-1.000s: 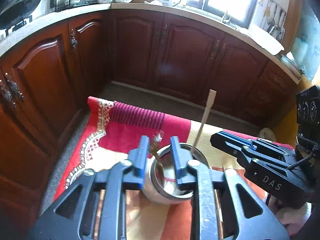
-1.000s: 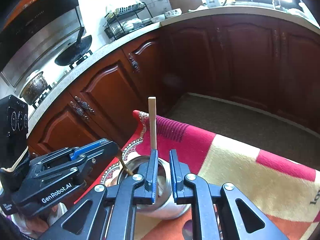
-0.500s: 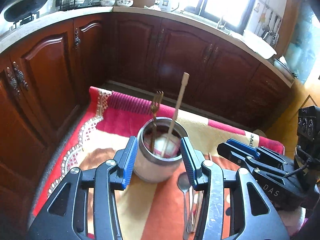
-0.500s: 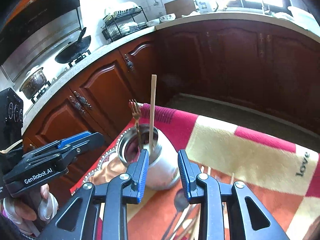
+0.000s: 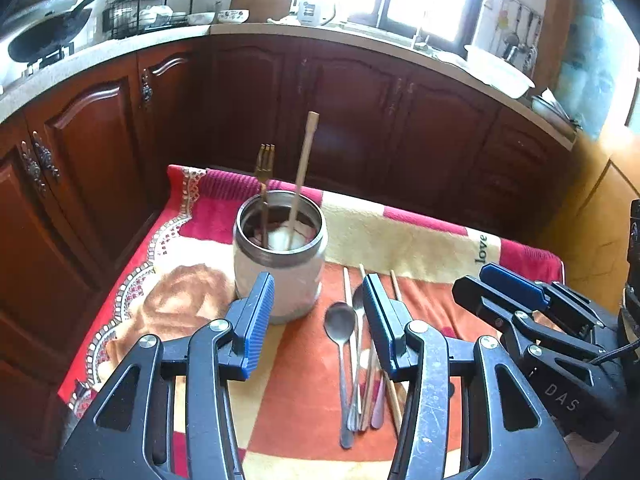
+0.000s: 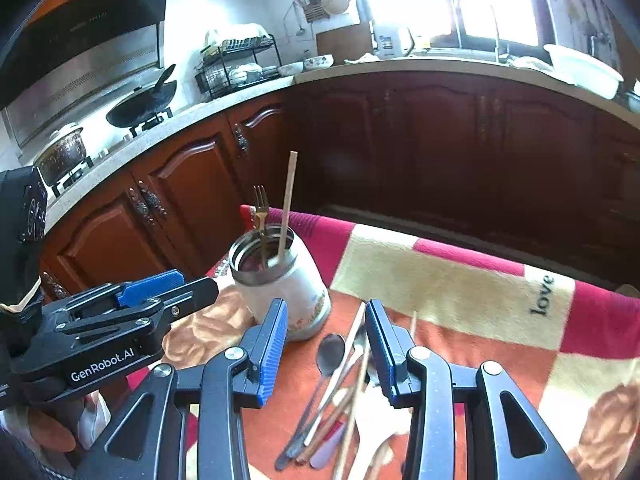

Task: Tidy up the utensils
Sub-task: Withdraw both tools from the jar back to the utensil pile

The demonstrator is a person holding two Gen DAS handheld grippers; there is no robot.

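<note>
Both claws backed off the steel-rimmed white utensil jar [image 5: 280,256]. Wooden stick [image 5: 303,168] now rests inside w/ gold fork [image 5: 265,168]. Left claw [image 5: 318,320] wide, empty. Right claw [image 6: 326,344] opening, empty. Loose spoons & chopsticks [image 5: 360,360] at lower centre still need sorting.

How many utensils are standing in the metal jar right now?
2: a gold fork at the jar's left side and a wooden chopstick leaning to its right. Anything shorter, below the rim, would be hidden.

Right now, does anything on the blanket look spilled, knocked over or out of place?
Nothing spilled or tipped. The metal jar stands upright with a fork and a chopstick leaning in it. The remaining utensils, including a spoon, lie in a loose, crossed heap beside it, not yet sorted.
</note>
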